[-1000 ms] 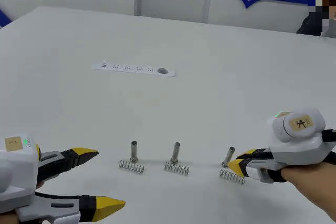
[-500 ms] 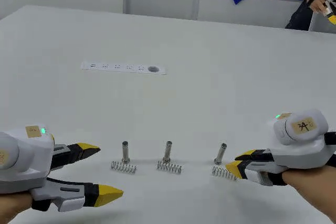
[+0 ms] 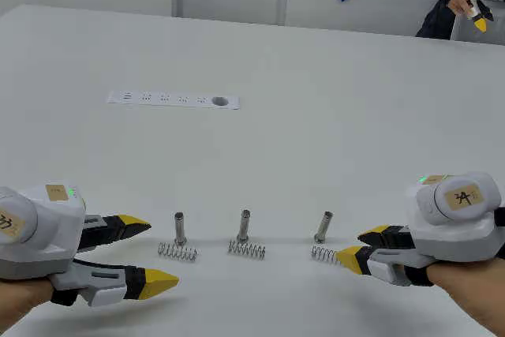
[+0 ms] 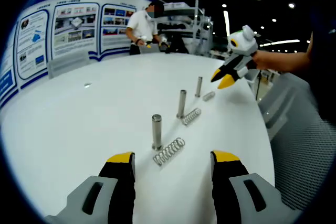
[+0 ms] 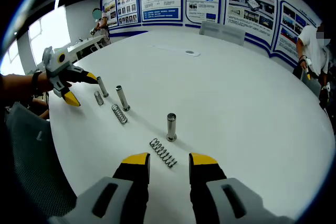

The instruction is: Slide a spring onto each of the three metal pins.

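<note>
- The white table (image 3: 316, 116) is carrying everything close to its near edge.
- The left gripper (image 3: 158, 252) is hovering at near left, fingers released wide and empty.
- The right gripper (image 3: 351, 246) is hovering at near right, fingers released and empty, with its tips just beside the right spring (image 3: 323, 254).
- The left pin (image 3: 180, 228), middle pin (image 3: 245, 226) and right pin (image 3: 323, 226) are standing upright in a row.
- The left spring (image 3: 177, 252) and middle spring (image 3: 246, 249) are lying flat just nearer than their pins.

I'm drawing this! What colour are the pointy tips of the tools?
Yellow tips, clearest in the left gripper view.
</note>
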`<state>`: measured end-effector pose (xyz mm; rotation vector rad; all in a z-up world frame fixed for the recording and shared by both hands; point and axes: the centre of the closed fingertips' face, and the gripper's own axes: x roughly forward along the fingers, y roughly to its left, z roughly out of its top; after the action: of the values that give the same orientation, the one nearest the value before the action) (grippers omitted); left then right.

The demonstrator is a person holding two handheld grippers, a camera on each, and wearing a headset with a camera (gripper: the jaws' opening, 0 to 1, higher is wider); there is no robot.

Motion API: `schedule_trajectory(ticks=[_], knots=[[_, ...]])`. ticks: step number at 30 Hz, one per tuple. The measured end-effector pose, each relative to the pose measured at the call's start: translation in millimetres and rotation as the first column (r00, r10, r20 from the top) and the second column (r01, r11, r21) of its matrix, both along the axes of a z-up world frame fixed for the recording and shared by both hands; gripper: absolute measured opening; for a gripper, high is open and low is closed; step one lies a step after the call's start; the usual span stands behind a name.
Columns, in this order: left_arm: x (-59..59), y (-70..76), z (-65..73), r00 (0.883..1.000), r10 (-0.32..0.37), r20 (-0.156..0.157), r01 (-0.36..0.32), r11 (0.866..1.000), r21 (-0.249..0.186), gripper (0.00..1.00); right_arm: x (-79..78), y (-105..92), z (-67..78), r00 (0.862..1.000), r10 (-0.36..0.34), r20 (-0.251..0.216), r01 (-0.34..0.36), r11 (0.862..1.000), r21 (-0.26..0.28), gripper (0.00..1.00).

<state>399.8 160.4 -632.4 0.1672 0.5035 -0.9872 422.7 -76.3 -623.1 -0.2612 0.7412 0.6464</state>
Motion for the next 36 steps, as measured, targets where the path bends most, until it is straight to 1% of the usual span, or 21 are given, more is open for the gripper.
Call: schedule_trajectory(ticks=[4,9,16,19,22,28,33,36], knots=[[2.3,-0.1,-1.1,1.0,-0.006,0.0,0.006,1.0,0.003,0.52,-0.4,0.4,-0.6,1.0,-0.001,0.003,0.001,1.0,-0.001,0.34],[3.9,-2.5,-4.2,1.0,-0.023,-0.004,0.023,1.0,0.009,0.46,-1.3,1.9,-2.6,1.0,0.007,0.0,-0.007,1.0,-0.005,0.34],[4.9,-7.5,-7.9,0.999,-0.051,-0.006,0.052,0.998,0.032,0.4,-2.0,3.7,-3.5,1.0,0.012,-0.002,-0.012,1.0,-0.004,0.34],[4.6,-8.9,-11.0,0.998,-0.061,-0.015,0.062,0.997,0.038,0.38,-2.0,3.8,-3.6,1.0,0.014,-0.002,-0.014,1.0,-0.003,0.35],[2.3,-9.5,-13.6,0.997,-0.074,-0.025,0.075,0.996,0.048,0.34,-2.1,3.5,-3.9,1.0,0.012,-0.003,-0.012,1.0,-0.004,0.35],[-2.2,-8.8,-14.3,0.996,-0.079,-0.035,0.081,0.995,0.055,0.3,-2.5,3.1,-5.9,1.0,0.012,-0.008,-0.012,1.0,-0.002,0.35],[-6.6,-7.5,-18.1,0.995,-0.087,-0.046,0.09,0.993,0.072,0.25,-1.9,4.2,-4.9,1.0,0.014,-0.003,-0.014,1.0,0.001,0.35],[-8.2,-8.6,-19.4,0.995,-0.092,-0.046,0.096,0.992,0.078,0.23,-2.1,4.1,-4.8,1.0,0.015,-0.003,-0.015,1.0,0.001,0.35]])
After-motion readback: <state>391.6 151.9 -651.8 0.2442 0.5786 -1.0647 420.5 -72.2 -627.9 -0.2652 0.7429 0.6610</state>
